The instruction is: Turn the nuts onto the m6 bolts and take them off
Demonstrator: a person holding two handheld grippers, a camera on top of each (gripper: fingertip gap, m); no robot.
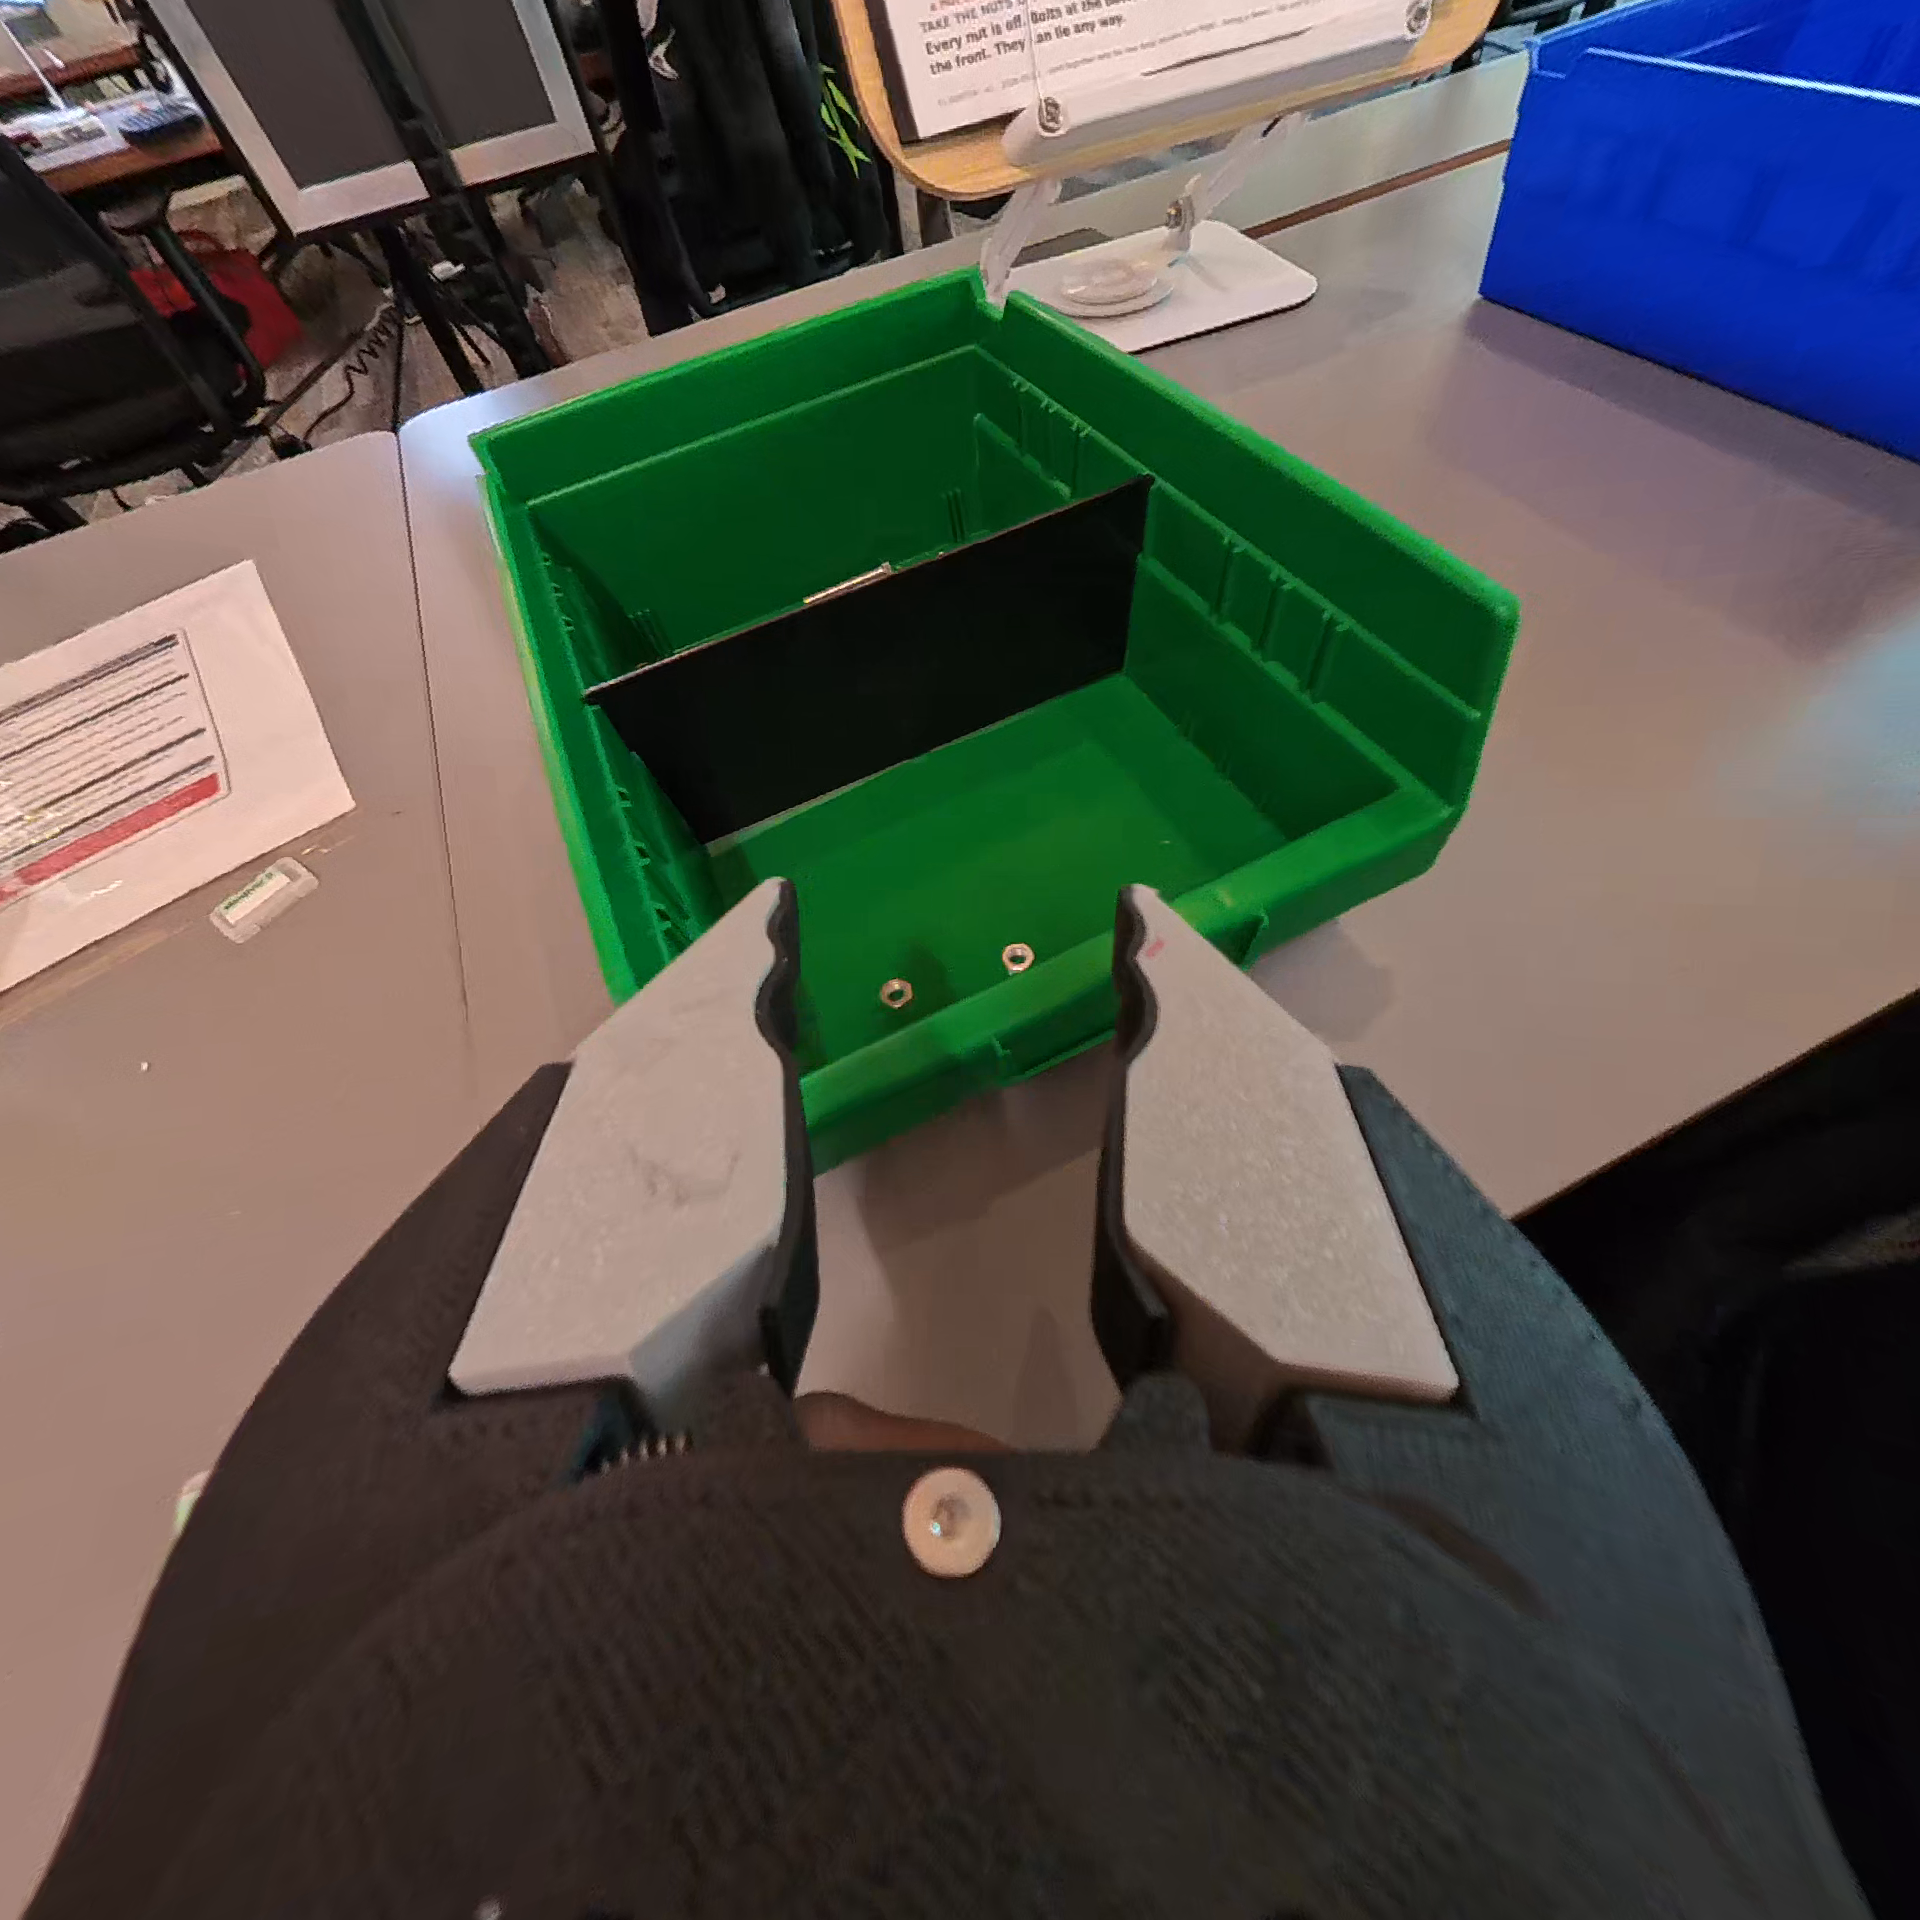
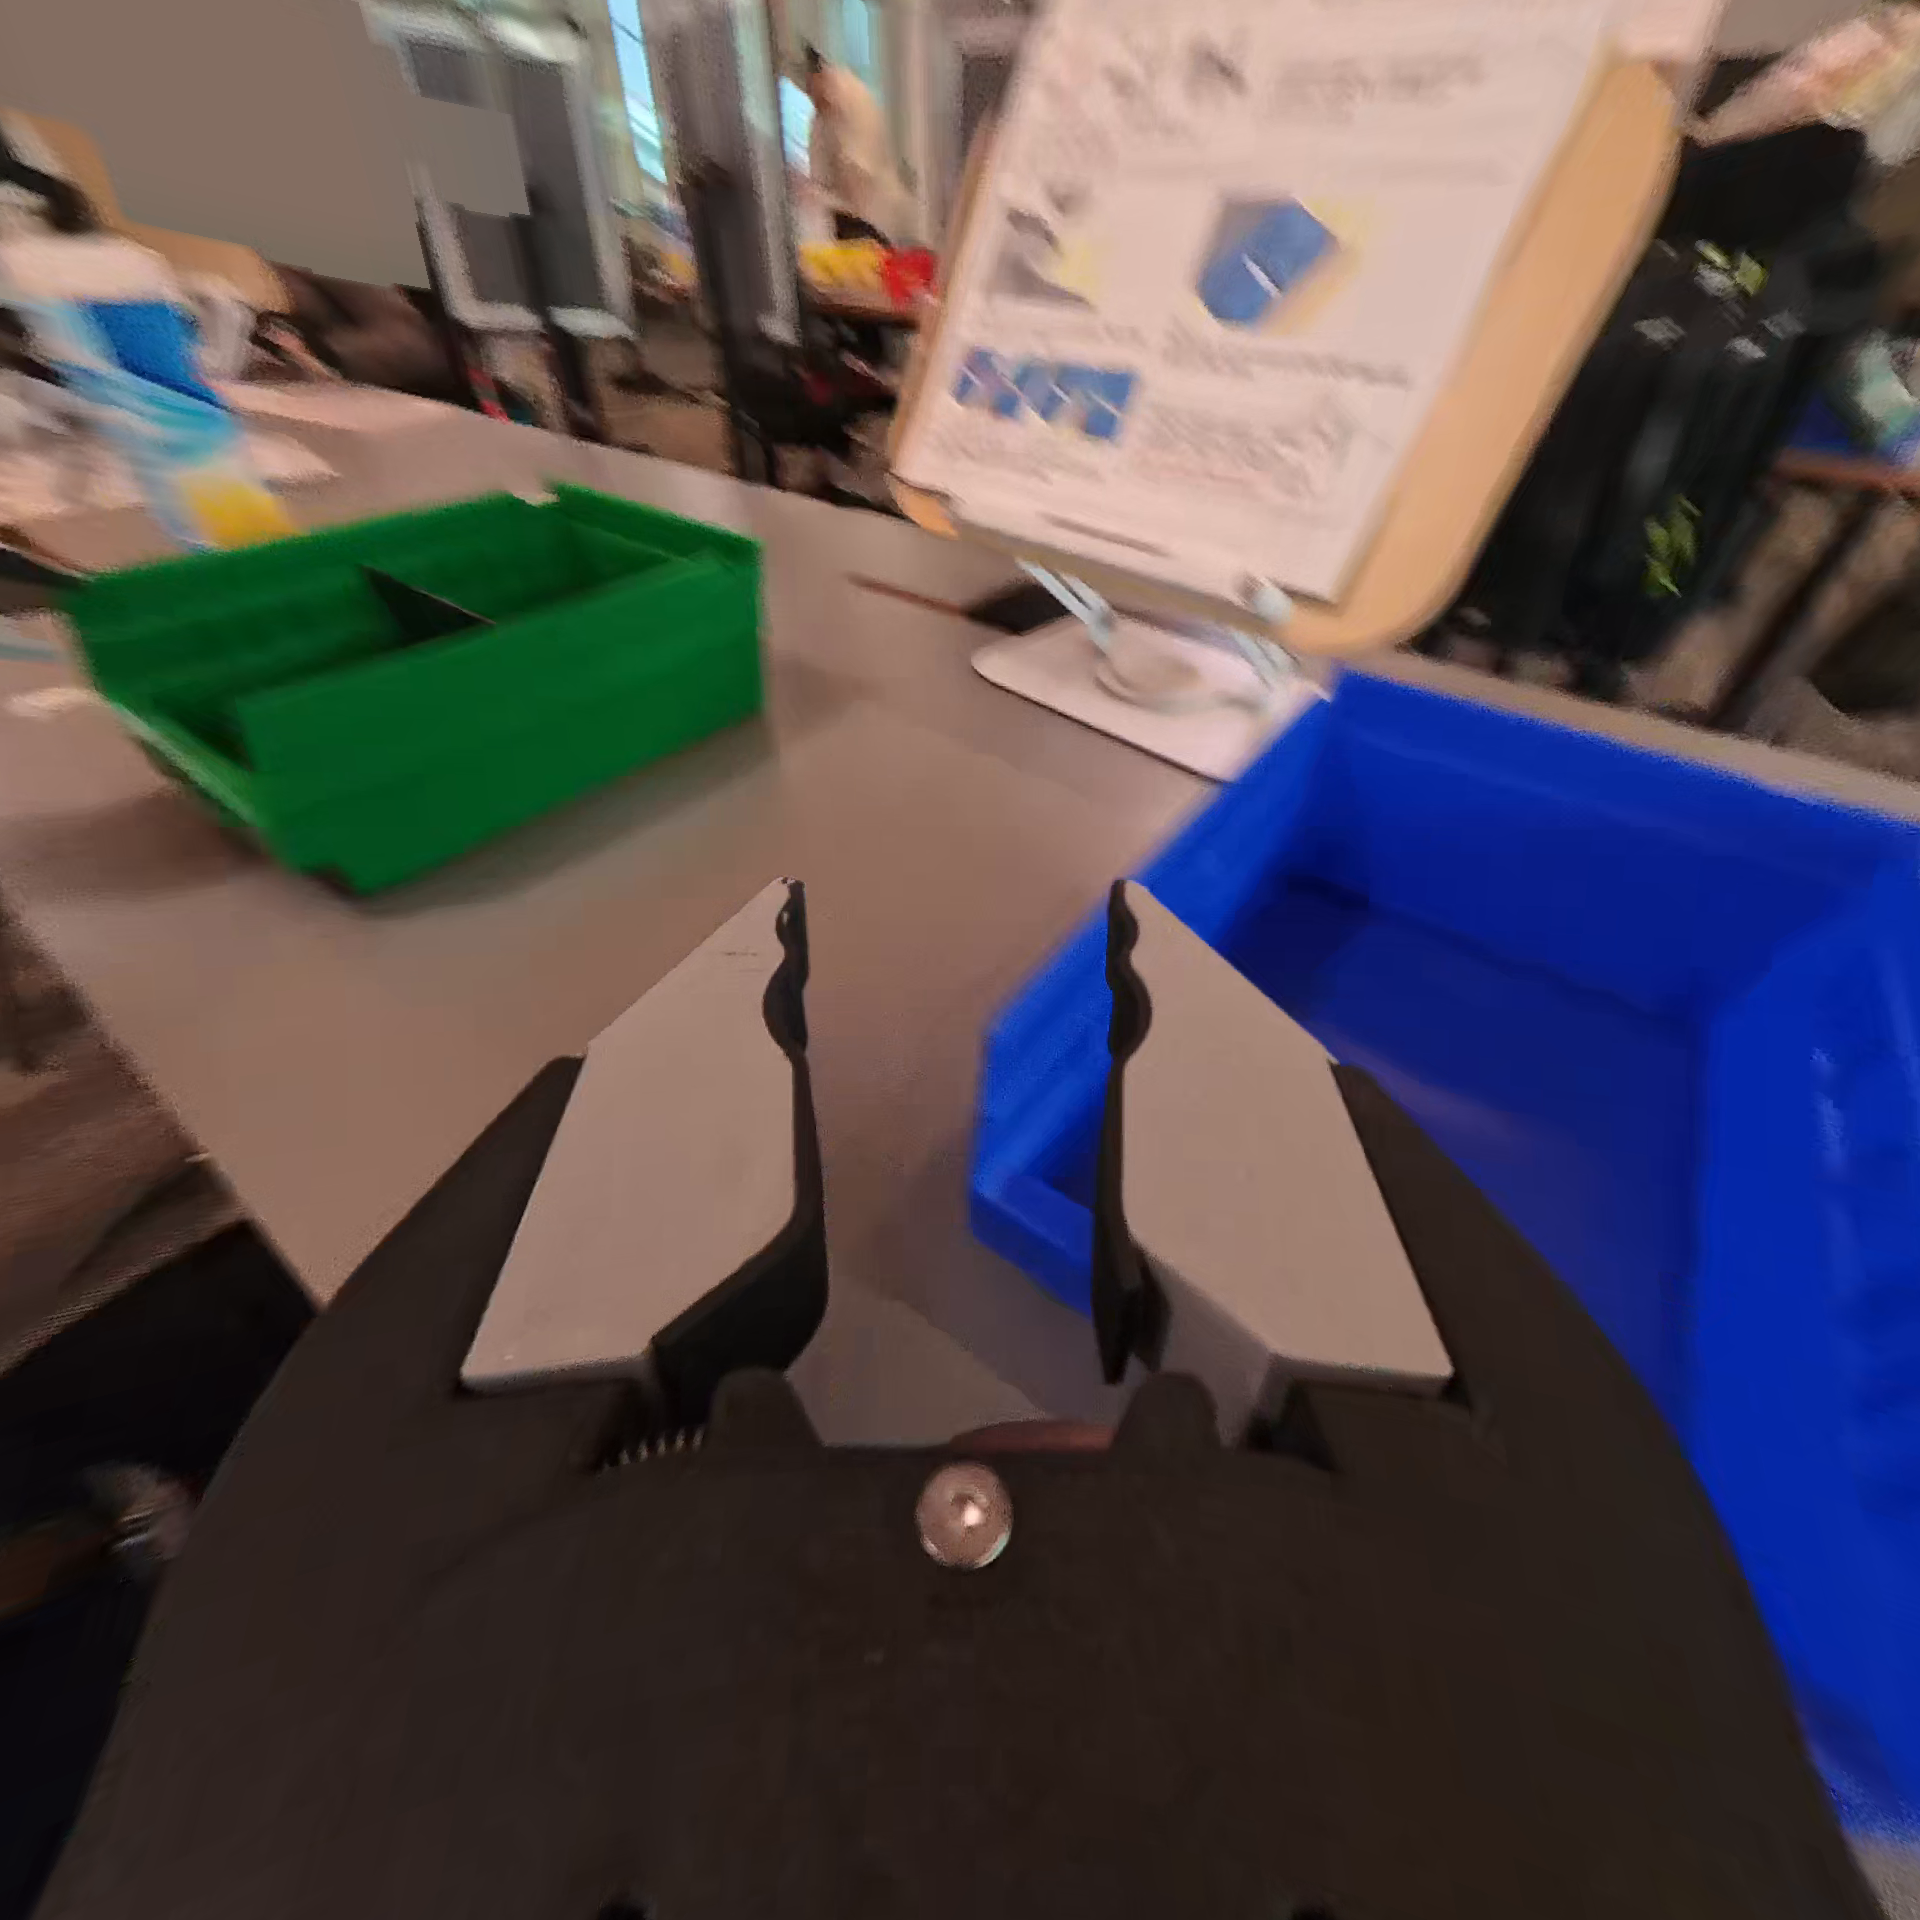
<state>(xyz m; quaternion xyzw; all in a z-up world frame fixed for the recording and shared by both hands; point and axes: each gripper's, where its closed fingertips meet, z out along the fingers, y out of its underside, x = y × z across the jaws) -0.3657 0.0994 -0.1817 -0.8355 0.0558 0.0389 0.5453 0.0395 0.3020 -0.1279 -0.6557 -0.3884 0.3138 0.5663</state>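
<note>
We see two hex nuts on floor of green bin, front compartment, before black divider; bolt glimpsed behind. Left gripper fingers wide, empty, above nuts. Right gripper wide, empty, near blue bin. We judge nuts tiny, hard, slippery, light: pinch across flats.

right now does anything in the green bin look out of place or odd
Nothing stands out. Two loose nuts lie flat in the green bin's near compartment; the black divider stands upright.
</note>
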